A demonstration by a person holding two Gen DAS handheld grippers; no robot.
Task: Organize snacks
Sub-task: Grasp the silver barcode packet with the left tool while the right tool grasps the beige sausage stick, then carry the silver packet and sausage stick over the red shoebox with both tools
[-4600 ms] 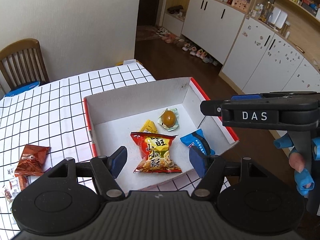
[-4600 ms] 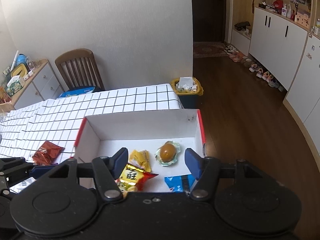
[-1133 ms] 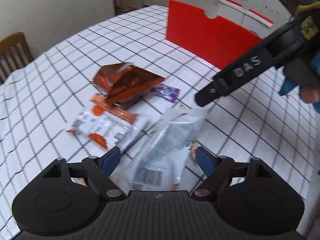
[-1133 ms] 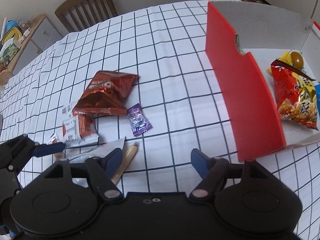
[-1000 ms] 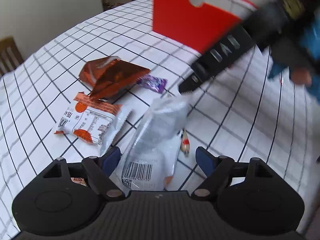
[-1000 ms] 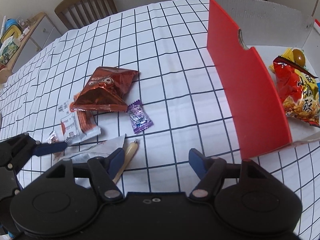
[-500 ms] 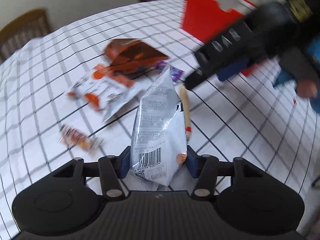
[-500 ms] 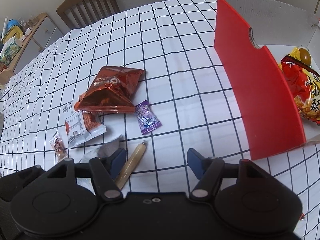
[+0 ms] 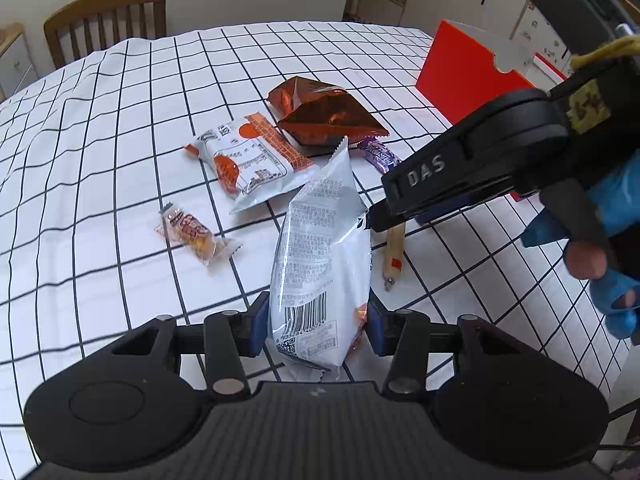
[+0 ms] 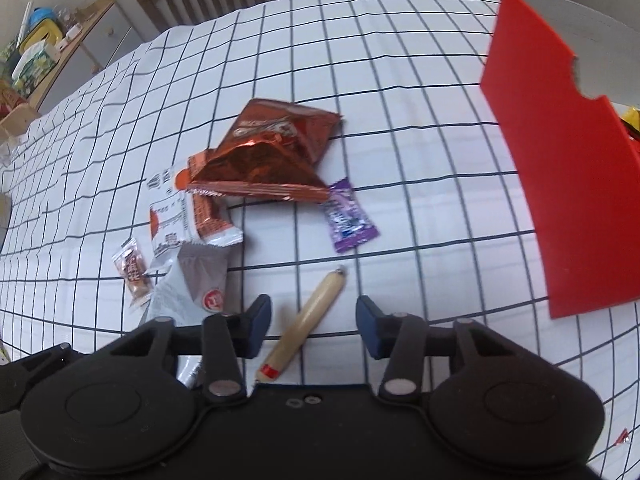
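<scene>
Left gripper point(image 9: 314, 322): angled down, jaws closing on the silver snack bag point(image 9: 320, 248) (barcode up), above the counter point(image 9: 100, 168).
Right gripper point(image 10: 314, 326): "DAS" printed; jaws closing astride, not touching, the sausage stick point(image 10: 306, 326).

You get even, bright indoor light in both views, with no harsh glare on the white checked tablecloth point(image 9: 120, 160). Shadows under the packets are soft and short. Your left wrist view is sharp; your right wrist view is smeared with motion blur, worst toward the upper right. Fisheye bending curves the grid lines strongly at every edge, and corners darken.
</scene>
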